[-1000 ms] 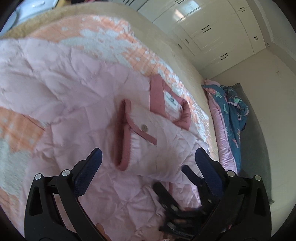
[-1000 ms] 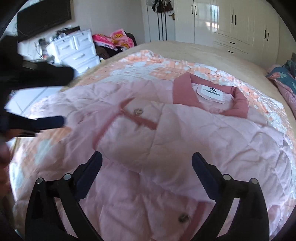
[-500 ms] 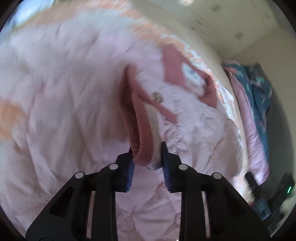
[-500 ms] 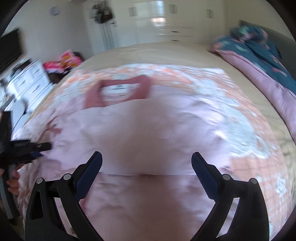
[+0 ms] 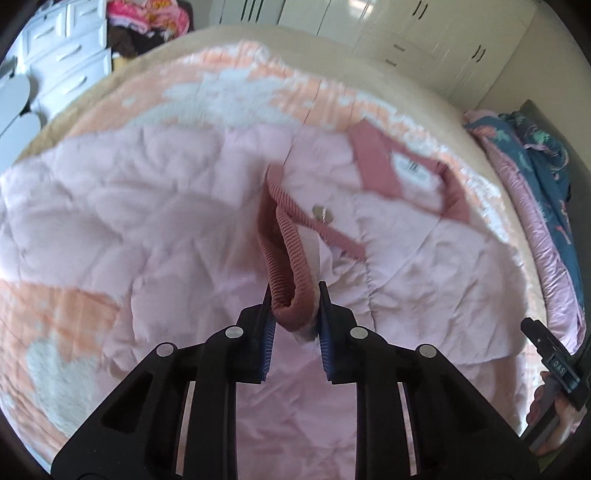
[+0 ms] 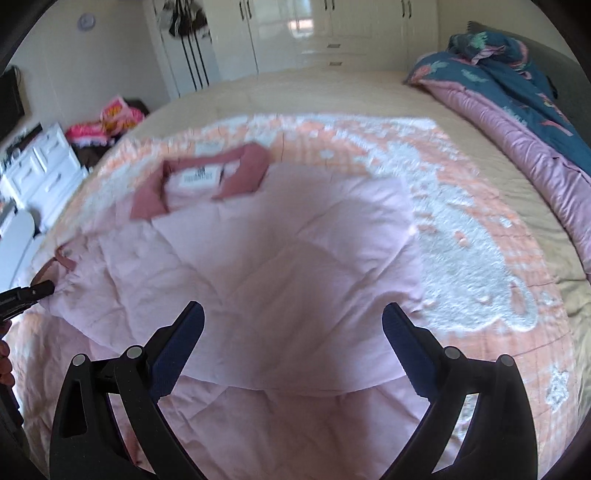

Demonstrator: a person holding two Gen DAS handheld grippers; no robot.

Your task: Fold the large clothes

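A pale pink quilted jacket (image 5: 166,206) lies spread on the bed, its dusty-pink collar (image 5: 376,166) with a white label at the far side. My left gripper (image 5: 293,291) is shut on the ribbed dusty-pink cuff (image 5: 288,254) of a sleeve, which rises out of the jaws. In the right wrist view the jacket (image 6: 295,240) has a folded panel lying over its body. My right gripper (image 6: 293,314) hangs open above that panel with nothing between its fingers. The left gripper's tip (image 6: 40,288) shows at the left edge, pinching the cuff.
An orange and white blanket (image 6: 461,221) covers the beige bed under the jacket. A blue and pink duvet (image 6: 517,96) is heaped along the right side. White wardrobes (image 6: 295,33) stand behind. White drawers (image 5: 66,48) and a clothes heap (image 5: 147,18) sit far left.
My left gripper went from wide open to shut on the sleeve cuff and raised it. My right gripper swung to the right across the jacket, staying open.
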